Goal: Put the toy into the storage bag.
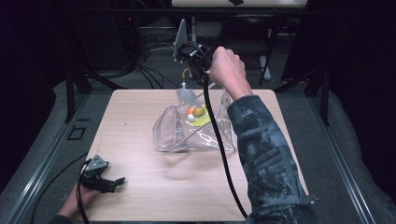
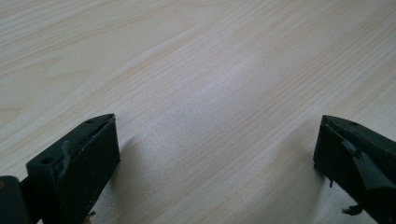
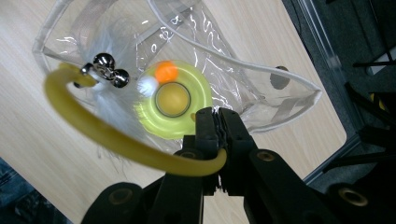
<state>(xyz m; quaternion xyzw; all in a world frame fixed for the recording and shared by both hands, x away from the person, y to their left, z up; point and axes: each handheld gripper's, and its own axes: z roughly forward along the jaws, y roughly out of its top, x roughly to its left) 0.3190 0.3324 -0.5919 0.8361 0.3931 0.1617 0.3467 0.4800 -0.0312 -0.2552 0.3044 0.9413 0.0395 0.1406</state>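
— Over the pale wooden table (image 1: pixel 140 186), from the high view, what's the right gripper (image 1: pixel 195 58) got?
— It hangs above the far edge with a soft yellow cord (image 1: pixel 186 73) trailing from it, and a wispy white feather (image 1: pixel 186 95) dangles at the cord's end, just over the mouth of a clear plastic pouch (image 1: pixel 194 135). That pouch is glossy and crinkled, with white piping, and sits mid-table toward the far side. A yellow-green disc (image 1: pixel 198 115) lies in it.
— And the left gripper (image 1: pixel 100 177)?
— Down at the near left corner, resting low, well apart from the pouch. Plenty of bare wood lies between them, and grey floor runs round the table.
— The left gripper view?
— Two blocky, matte black jaws stand wide apart over smooth, fine-grained wood (image 2: pixel 210 93), nothing between them.
— The right gripper view?
— Its jaws are pressed together on the rubbery yellow cord (image 3: pixel 116 140), which curves up in an arc to two shiny round bells (image 3: pixel 109 70) and the fluffy feather (image 3: pixel 109 107). Below sits the pouch (image 3: pixel 280 100), open-mouthed, with the round disc (image 3: pixel 173 100), its amber centre, and small orange and white balls at its rim.
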